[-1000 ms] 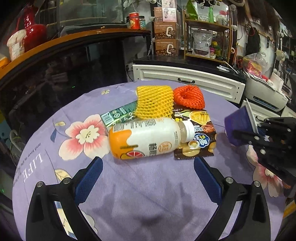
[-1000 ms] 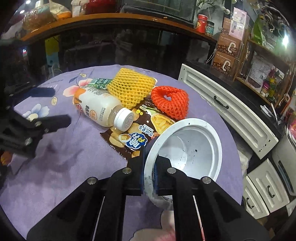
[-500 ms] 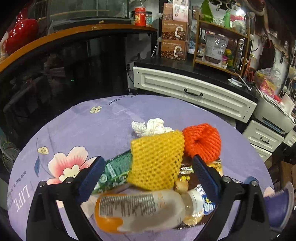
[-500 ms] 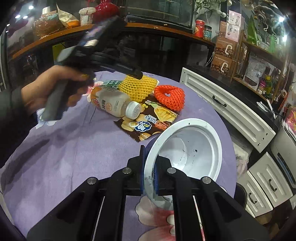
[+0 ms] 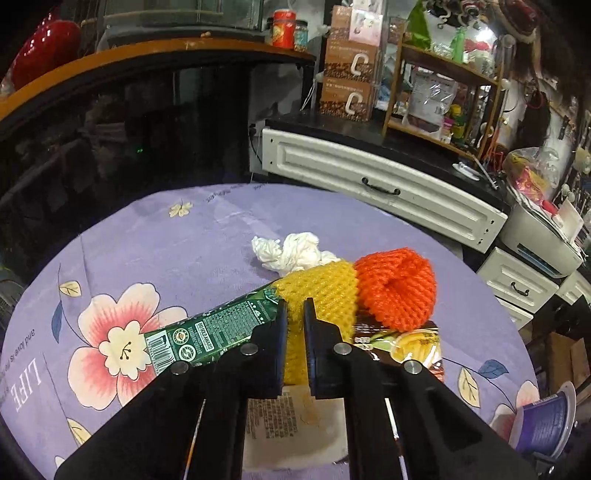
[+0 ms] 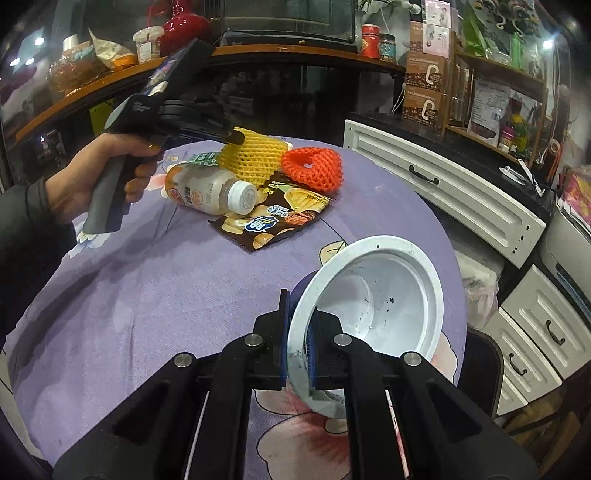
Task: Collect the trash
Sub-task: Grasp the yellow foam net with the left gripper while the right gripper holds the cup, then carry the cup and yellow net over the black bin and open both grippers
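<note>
On the purple flowered tablecloth (image 6: pixel 147 288) lies a pile of trash: a yellow foam net (image 5: pixel 321 291), an orange foam net (image 5: pixel 395 291), a green wrapper (image 5: pixel 221 328), a crumpled tissue (image 5: pixel 291 251), a milk-tea bottle (image 6: pixel 207 190) and a brown snack bag (image 6: pixel 273 218). My left gripper (image 5: pixel 294 306) is closing, its jaws pinching the near edge of the yellow net; the bottle lies under its fingers. My right gripper (image 6: pixel 297 317) is shut on the rim of a small bin (image 6: pixel 384 295), white inside and blue outside, tilted towards the pile.
A person's hand (image 6: pixel 74 188) holds the left gripper's handle over the table's left side. White drawer cabinets (image 6: pixel 443 192) stand close behind and right of the table. A dark counter with jars (image 5: pixel 284 33) runs along the back.
The left gripper moved forward over the bottle to the yellow net, and its wide-open jaws came together on it. The right gripper drew back a little with the bin.
</note>
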The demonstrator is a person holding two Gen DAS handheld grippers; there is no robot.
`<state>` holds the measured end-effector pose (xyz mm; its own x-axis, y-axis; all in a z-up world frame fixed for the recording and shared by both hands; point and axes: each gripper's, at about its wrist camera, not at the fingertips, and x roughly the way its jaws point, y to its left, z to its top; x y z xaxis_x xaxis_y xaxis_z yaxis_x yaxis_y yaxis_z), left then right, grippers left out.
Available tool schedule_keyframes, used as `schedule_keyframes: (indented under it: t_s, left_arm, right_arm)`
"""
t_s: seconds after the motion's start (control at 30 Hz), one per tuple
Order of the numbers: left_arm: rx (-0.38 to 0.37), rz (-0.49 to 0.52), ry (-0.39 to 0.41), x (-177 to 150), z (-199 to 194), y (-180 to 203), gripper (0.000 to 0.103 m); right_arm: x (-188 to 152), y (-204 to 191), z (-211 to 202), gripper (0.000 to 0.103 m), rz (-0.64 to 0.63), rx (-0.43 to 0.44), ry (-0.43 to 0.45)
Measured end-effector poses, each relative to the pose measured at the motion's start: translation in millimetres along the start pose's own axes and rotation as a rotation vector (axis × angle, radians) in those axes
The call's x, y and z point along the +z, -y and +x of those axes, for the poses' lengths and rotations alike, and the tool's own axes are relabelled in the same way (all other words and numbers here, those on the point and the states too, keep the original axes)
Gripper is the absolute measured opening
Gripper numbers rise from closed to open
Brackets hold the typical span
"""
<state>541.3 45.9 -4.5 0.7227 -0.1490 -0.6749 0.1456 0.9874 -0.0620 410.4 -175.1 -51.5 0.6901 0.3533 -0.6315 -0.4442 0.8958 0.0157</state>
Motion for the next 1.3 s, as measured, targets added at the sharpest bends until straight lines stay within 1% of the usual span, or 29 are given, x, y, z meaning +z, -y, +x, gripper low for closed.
schedule_keyframes:
  t_s: [0.03, 0.1, 0.23, 0.33, 0.5, 0.63, 0.7, 0.8, 0.93, 1.1, 1.2, 1.3]
  left_arm:
    - [0.0, 0.01, 0.012, -0.3, -5.0, 2.6, 0.009]
    - [0.023, 0.027, 0.055, -1.4, -21.2, 8.7, 0.008]
    - [0.005, 0.004, 0.142, -4.6, -55.9, 16.3, 0.008]
    - [-0.026, 0.001, 0.205, -12.2, -88.0, 28.6, 0.008]
    - [-0.096, -0.025, 0.249, -33.8, -124.0, 54.4, 0.008]
    - [-0.166, -0.022, 0.235, -55.1, -137.8, 81.8, 0.008]
    - [-0.195, -0.009, 0.226, -66.6, -141.9, 101.8, 0.008]
    - [-0.264, 0.022, 0.205, -81.4, -145.6, 132.0, 0.008]
    - [-0.365, 0.055, 0.175, -95.0, -145.2, 175.4, 0.008]
    - [-0.452, 0.083, 0.131, -110.9, -136.5, 221.1, 0.008]
    - [-0.475, 0.098, 0.109, -118.9, -129.5, 245.7, 0.008]
    - [-0.477, 0.114, 0.097, -124.2, -122.3, 264.5, 0.008]
  right_arm:
    - [-1.1, 1.0, -2.6, 0.008, 0.006, 0.0, 0.009]
    - [-2.8, 1.6, -7.3, 0.008, 0.015, -0.001, 0.021]
    - [-10.7, 6.1, -21.0, 0.008, 0.04, -0.012, 0.045]
    - [-18.2, 14.5, -31.6, 0.008, 0.066, -0.023, 0.059]
    - [-40.1, 31.3, -55.5, 0.008, 0.109, -0.054, 0.078]
    - [-60.5, 46.3, -73.7, 0.008, 0.137, -0.09, 0.078]
    - [-71.4, 55.7, -82.1, 0.008, 0.153, -0.11, 0.077]
    - [-92.8, 79.2, -96.7, 0.008, 0.193, -0.157, 0.067]
    - [-116.4, 110.3, -100.1, 0.008, 0.237, -0.198, 0.043]
    - [-139.5, 138.9, -80.3, 0.008, 0.27, -0.211, 0.003]
    - [-149.8, 152.4, -59.3, 0.008, 0.301, -0.213, -0.02]
    - [-159.3, 167.4, -35.7, 0.008, 0.347, -0.193, -0.045]
